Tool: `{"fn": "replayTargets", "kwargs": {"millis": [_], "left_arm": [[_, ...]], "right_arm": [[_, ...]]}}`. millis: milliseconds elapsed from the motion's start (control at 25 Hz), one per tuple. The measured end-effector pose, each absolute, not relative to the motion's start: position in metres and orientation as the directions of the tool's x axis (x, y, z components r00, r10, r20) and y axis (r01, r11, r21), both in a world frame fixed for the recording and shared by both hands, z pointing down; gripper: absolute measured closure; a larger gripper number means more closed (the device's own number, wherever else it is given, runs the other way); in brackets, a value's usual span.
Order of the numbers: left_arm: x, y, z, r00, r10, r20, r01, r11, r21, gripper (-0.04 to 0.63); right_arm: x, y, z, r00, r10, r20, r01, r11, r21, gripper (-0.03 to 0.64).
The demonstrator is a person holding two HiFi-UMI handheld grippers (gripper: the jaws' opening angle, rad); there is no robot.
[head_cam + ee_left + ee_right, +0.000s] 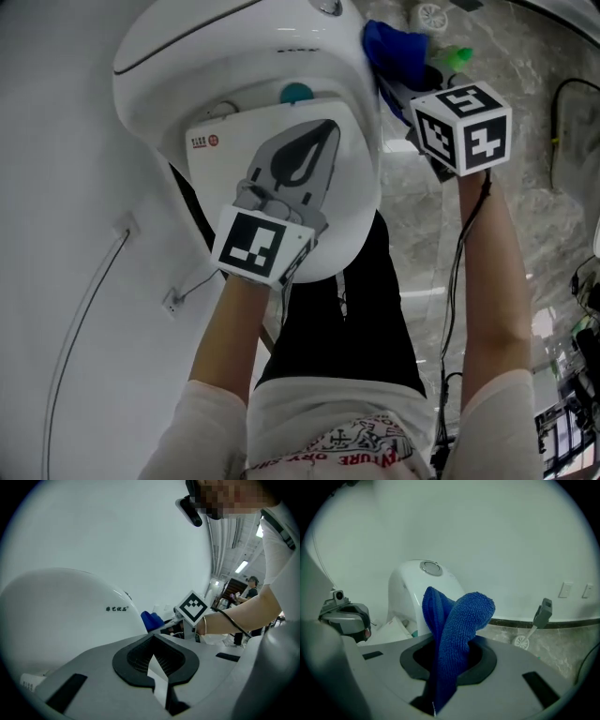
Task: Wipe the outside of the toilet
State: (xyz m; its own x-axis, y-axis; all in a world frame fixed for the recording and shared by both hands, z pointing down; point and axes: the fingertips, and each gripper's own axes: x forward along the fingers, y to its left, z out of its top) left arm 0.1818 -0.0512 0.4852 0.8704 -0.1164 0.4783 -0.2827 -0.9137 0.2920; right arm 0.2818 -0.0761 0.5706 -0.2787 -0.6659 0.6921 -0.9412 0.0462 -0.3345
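Forearms (225,337), mine, nearest, one gripper each. Left gripper (323,139): jaws together, empty, lying over the closed lid of the white ceramic toilet (234,56). Right gripper (403,92): clamped on a folded blue microfibre cloth (457,630), just beside the toilet's right flank. Step, as I judge: wiping that flank. Next: press cloth to ceramic, stroke along the curve.

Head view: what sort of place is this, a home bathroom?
Probably a bathroom-style corner inside a larger hall: a white toilet on marble-patterned floor, with ceiling strip lights and another person beyond.
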Motion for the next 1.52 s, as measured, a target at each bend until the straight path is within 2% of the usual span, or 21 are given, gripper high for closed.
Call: {"fn": "replayTargets", "kwargs": {"millis": [360,560,760,960,1520], "left_arm": [[0.186,-0.025,0.504,0.871,-0.009,0.490,-0.182,-0.934,0.306,0.588],[0.184,0.002,0.512,0.867,0.075,0.493,-0.091,-0.948,0.304,0.588],[0.175,0.023,0.518,0.857,0.132,0.498,-0.030,-0.953,0.303,0.588],[0.166,0.035,0.526,0.850,0.157,0.502,-0.007,-0.951,0.309,0.588],[0.156,0.079,0.538,0.832,0.180,0.525,0.014,-0.952,0.305,0.588]], "right_arm": [[0.260,-0.023,0.620,-0.270,-0.608,0.746,-0.928,-0.043,-0.371,0.545],[0.226,0.035,0.659,-0.286,-0.483,0.827,-0.943,-0.011,-0.333,0.545],[0.208,0.066,0.676,-0.278,-0.467,0.839,-0.943,-0.033,-0.331,0.545],[0.201,0.077,0.684,-0.268,-0.473,0.839,-0.941,-0.057,-0.333,0.545],[0.163,0.128,0.713,-0.340,-0.392,0.855,-0.931,0.011,-0.365,0.545]]}}
